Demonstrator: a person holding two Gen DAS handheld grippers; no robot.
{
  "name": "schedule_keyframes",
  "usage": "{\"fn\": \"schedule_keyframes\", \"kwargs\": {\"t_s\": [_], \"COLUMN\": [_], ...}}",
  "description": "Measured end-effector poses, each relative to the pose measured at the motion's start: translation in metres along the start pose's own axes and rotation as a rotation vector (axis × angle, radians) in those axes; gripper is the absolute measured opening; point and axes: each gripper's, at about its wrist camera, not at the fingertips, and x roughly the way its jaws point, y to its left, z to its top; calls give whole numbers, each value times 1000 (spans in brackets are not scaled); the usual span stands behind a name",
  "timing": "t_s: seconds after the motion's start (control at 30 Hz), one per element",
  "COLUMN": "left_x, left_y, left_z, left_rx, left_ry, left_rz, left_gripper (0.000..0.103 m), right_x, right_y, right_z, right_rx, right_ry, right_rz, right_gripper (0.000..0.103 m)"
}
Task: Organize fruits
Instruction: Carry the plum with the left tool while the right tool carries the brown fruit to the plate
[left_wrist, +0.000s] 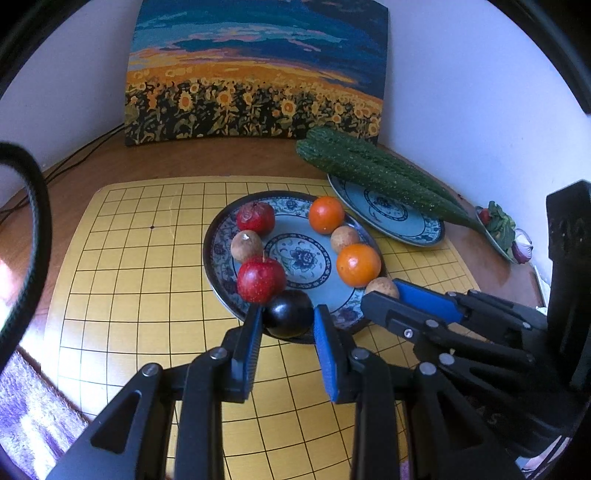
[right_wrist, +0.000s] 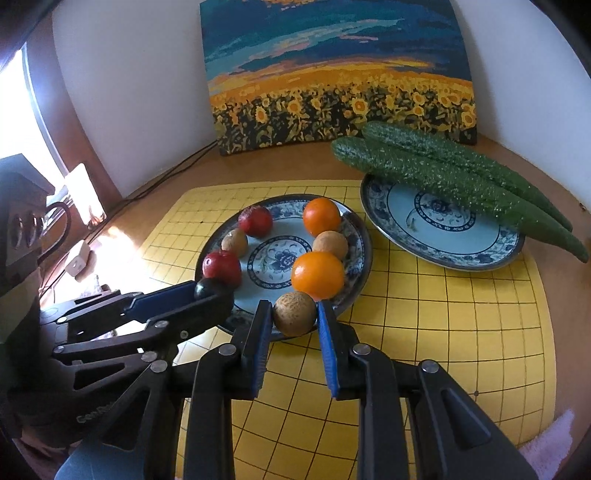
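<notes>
A blue-patterned plate (left_wrist: 218, 240) (right_wrist: 354, 229) on the yellow grid mat holds two red fruits (left_wrist: 260, 278), two oranges (left_wrist: 358, 264) (right_wrist: 317, 275) and several small brown fruits in two rows. My left gripper (left_wrist: 288, 314) is shut on a dark plum (left_wrist: 290, 313) (right_wrist: 205, 288) at the plate's near rim. My right gripper (right_wrist: 294, 314) (left_wrist: 384, 291) is shut on a brown round fruit (right_wrist: 294, 313) (left_wrist: 382, 287), also at the near rim, just below the closer orange.
A second patterned plate (right_wrist: 443, 251) (left_wrist: 424, 229) at the right back carries two long cucumbers (right_wrist: 443, 173) (left_wrist: 369, 166). A sunflower painting (right_wrist: 332, 74) leans on the wall behind. Cables and a white plug (right_wrist: 75, 260) lie at the left.
</notes>
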Motion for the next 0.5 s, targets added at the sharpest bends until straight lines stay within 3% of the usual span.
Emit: {"fn": "schedule_keyframes", "kwargs": {"t_s": [0.5], "left_x": [-1], "left_y": [0], "left_z": [1], "left_rx": [-2], "left_ry": [0], "left_rz": [-2], "left_gripper": [29], "right_x": [5], "right_y": [-1], "right_z": [0], "right_rx": [-7], "right_ry": [4], "right_rz": [-7], "right_gripper": [26]}}
